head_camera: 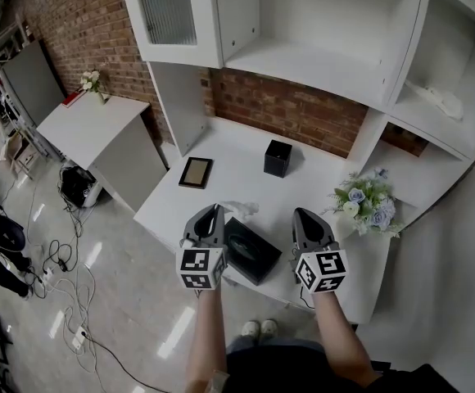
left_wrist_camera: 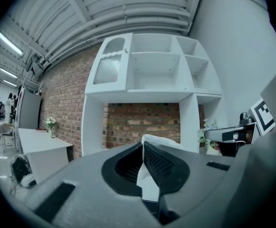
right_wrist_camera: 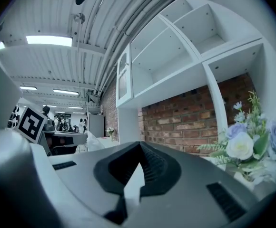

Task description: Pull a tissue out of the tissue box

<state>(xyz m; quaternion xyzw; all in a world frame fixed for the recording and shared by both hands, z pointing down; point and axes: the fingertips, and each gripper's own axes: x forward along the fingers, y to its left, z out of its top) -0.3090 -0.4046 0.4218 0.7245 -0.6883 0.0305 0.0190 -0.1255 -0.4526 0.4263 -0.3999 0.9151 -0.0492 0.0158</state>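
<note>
Mid-pull I'd say: my left gripper (left_wrist_camera: 143,148) is pinched shut on the tissue (left_wrist_camera: 162,142), just at 11 o'clock of the black tissue box (head_camera: 252,252), my right gripper (right_wrist_camera: 139,148) closed empty at its 3 o'clock, so next I reckon it wants a steady draw away till it slips free.

Probably a staged home-office corner inside a larger lab or workshop hall. A white shelf unit (head_camera: 303,56) and desk (head_camera: 237,166) stand against a brick wall (head_camera: 295,109) with a flower bunch (head_camera: 367,203). Loose cables (head_camera: 53,256) trail over the glossy floor (head_camera: 131,301), under a ribbed industrial ceiling (left_wrist_camera: 128,4) with strip lights (right_wrist_camera: 50,41).
</note>
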